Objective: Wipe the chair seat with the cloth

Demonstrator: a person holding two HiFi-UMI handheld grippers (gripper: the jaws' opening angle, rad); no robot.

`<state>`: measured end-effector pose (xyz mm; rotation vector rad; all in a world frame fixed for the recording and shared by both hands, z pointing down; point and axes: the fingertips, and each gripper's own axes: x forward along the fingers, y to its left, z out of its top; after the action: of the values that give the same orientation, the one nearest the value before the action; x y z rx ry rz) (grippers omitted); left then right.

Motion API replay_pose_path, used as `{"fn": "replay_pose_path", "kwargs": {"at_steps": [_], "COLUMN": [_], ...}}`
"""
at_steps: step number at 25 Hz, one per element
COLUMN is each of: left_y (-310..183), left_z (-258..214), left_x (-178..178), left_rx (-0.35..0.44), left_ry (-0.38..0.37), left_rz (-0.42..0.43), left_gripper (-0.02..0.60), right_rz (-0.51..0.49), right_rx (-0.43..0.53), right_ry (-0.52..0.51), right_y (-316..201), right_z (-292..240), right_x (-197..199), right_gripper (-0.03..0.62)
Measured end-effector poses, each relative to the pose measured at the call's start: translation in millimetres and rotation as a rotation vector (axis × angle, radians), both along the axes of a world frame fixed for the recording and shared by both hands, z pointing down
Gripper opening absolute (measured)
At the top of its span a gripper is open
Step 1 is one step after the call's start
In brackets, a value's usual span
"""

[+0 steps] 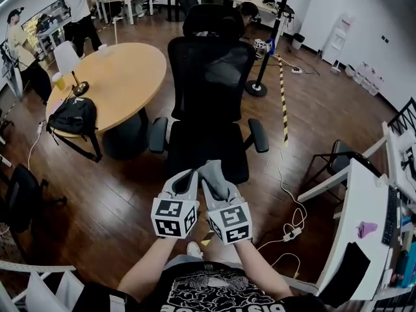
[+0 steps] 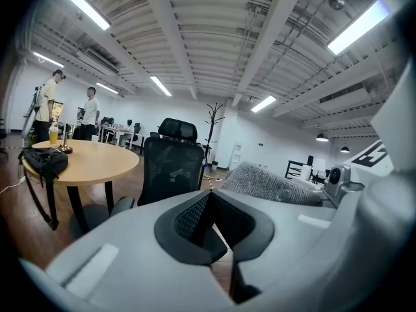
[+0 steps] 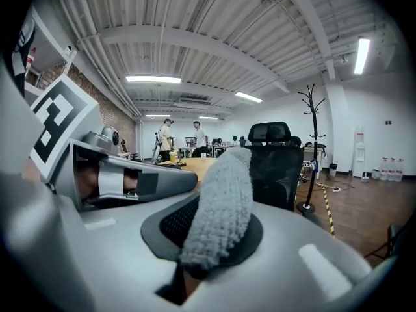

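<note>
Right tool [image 3: 211,239] is clamped on the grey cloth [image 3: 222,194], which sticks out past the jaw tips. Left tool [image 2: 209,199] is pressed together with nothing in it. Both are held side by side in the air near the front edge of the black office chair seat [image 1: 208,149]. Cloth isn't on the seat, so wiping looks not started; whole seat left.

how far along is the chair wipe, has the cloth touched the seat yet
Done: the grey cloth is already clamped in the right gripper. In hand: both grippers hover in front of the chair seat, and the left gripper is shut and empty. Left: all the wiping, since the cloth has not reached the seat.
</note>
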<state>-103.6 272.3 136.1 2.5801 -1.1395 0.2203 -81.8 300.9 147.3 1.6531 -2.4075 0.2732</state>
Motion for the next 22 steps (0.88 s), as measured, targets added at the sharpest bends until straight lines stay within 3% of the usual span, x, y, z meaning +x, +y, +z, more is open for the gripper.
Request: {"fn": "replay_pose_path", "kwargs": {"at_steps": [14,22], "left_y": [-68,-128], "left_z": [9,34], "left_x": [-18,-2], "left_rx": [-0.009,-0.038], "left_ry": [0.01,0.008], "left_rz": [-0.021,-0.056], "left_gripper": [0.005,0.005], "right_rz": [-0.056,-0.112], "right_rx": [-0.006,-0.018], "right_ry": [0.025,0.049], "right_y": [-79,-148], "right_z": [13,37], "right_x": [-17,-2], "right_gripper": [0.012,0.012]}}
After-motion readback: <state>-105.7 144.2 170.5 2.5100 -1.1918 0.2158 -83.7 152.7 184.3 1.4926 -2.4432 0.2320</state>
